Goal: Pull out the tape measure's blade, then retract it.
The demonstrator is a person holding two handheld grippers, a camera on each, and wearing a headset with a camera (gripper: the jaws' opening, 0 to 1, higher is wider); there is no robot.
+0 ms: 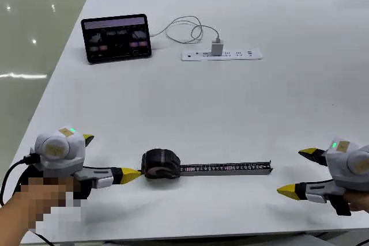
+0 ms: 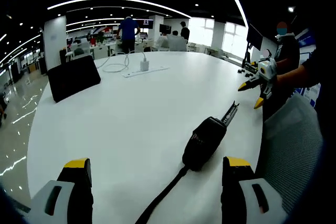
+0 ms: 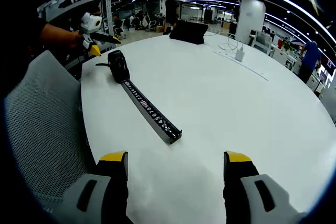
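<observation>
- A large white table (image 1: pixel 230 113) in an open office. The near edge is where the work is.
- The tape measure case (image 1: pixel 161 164) sits near that front edge, left of centre. It is a dark, compact and rigid body, probably dense enough not to slide at a light touch.
- Its blade (image 1: pixel 225 169) is drawn out to the right and lies flat on the table, ending in the hook (image 1: pixel 270 167). It is likely thin, springy steel that kinks if bent and snaps back fast, so it is best pinched at the hook and eased home while the case is gripped across its flat sides.
- A black strap (image 2: pixel 163 200) trails from the case's rear.
- The left gripper (image 1: pixel 109 156) has its jaws spread wide and empty, one yellow tip just beside the case.
- The right gripper (image 1: pixel 297 171) is also spread and empty, near the hook but apart from it.
- Farther back are a tablet (image 1: pixel 117 37) and a power strip (image 1: pixel 222 55).
</observation>
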